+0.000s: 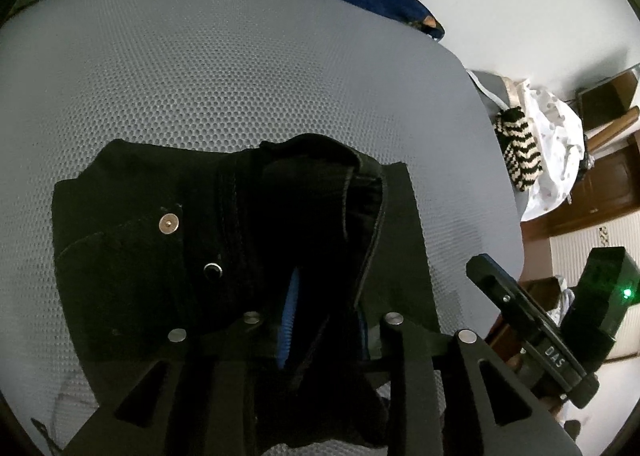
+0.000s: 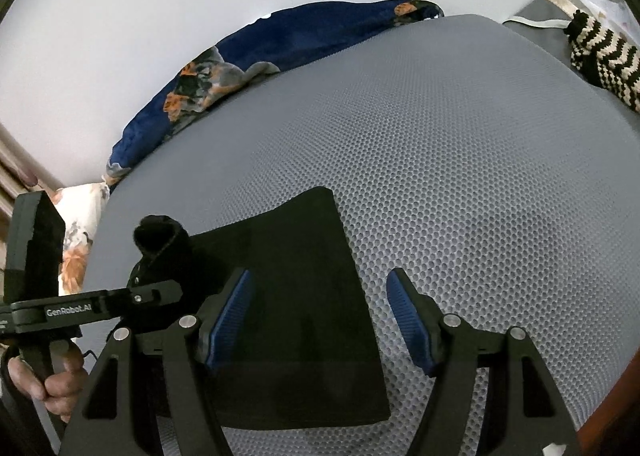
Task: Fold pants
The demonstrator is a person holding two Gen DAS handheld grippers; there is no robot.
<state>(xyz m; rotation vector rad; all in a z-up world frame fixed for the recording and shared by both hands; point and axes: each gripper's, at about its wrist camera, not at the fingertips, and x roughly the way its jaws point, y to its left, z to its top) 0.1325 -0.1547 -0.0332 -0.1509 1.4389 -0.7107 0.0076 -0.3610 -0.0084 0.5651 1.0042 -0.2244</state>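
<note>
Black pants (image 1: 160,256) lie folded on a grey mesh mattress (image 1: 240,76). A metal button and a rivet show near the waist. My left gripper (image 1: 320,320) is shut on a raised fold of the pants' fabric, which bunches up between its blue pads. In the right wrist view the folded pants (image 2: 304,296) lie flat under my right gripper (image 2: 320,320), which is open, its blue fingers (image 2: 408,320) wide apart and holding nothing. The left gripper (image 2: 152,296) with its pinched fabric shows at the left of that view.
A dark blue floral blanket (image 2: 280,40) lies along the mattress's far edge by a white wall. A black and cream striped knit item (image 2: 600,52) and white cloth (image 1: 556,136) sit at the right end. Brown wooden furniture (image 1: 600,184) stands beyond the bed's edge.
</note>
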